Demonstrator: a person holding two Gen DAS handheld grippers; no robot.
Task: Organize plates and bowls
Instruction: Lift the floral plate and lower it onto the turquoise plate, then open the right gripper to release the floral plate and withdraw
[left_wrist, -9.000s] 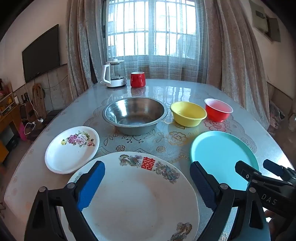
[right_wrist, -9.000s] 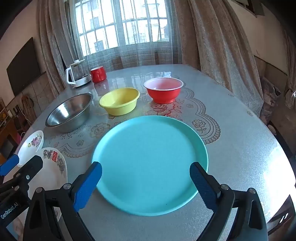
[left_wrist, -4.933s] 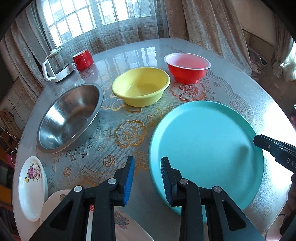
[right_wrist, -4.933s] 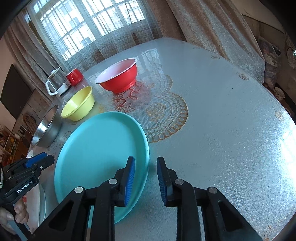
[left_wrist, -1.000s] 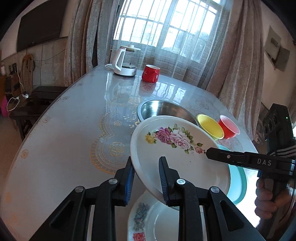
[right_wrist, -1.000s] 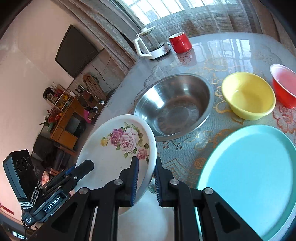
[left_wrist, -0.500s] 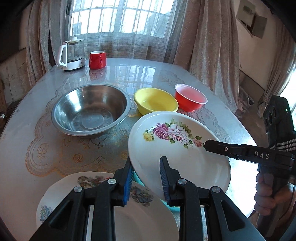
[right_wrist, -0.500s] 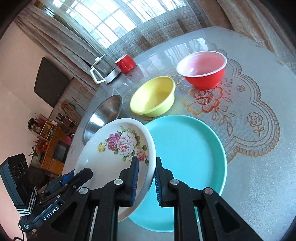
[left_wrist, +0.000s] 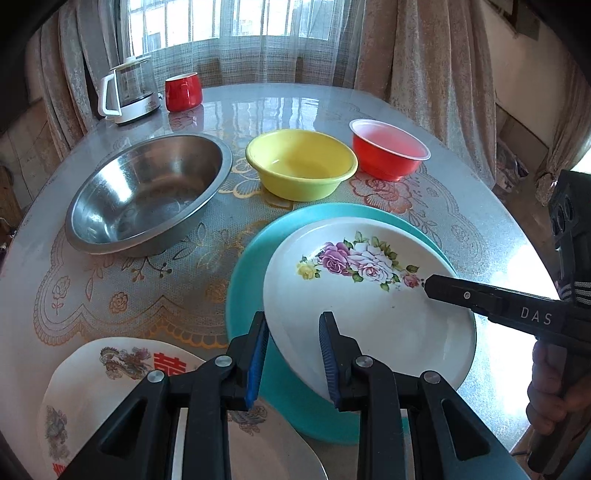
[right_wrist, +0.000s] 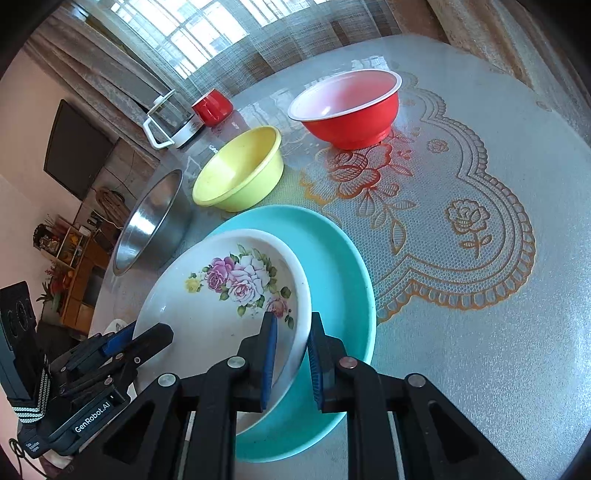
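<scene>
Your left gripper (left_wrist: 291, 354) has its fingers spread wider than half a second ago, though they still straddle the near-left rim of the white rose-patterned plate (left_wrist: 369, 295). Your right gripper (right_wrist: 291, 354) likewise sits with its fingers parted either side of that plate's opposite rim; whether either pair still presses the rim, the pictures do not settle. The rose plate, which a second ago hung in the air above the bench (left_wrist: 122, 288), now lies over the round turquoise plate (left_wrist: 251, 266), offset toward its right edge and apparently resting in it. That reads as the release: one plate stacked, and you can draw both grippers back.

Just left of the turquoise plate, nearest you, the large white plate with the red character and dragon pattern (left_wrist: 110, 387) waits unstacked. Beyond the turquoise plate stand the stainless steel bowl (left_wrist: 147, 192) to the left, the yellow plastic bowl (left_wrist: 301, 166) straight behind and the red bowl (left_wrist: 388, 151) to the right, all separate, so nesting remains.
</scene>
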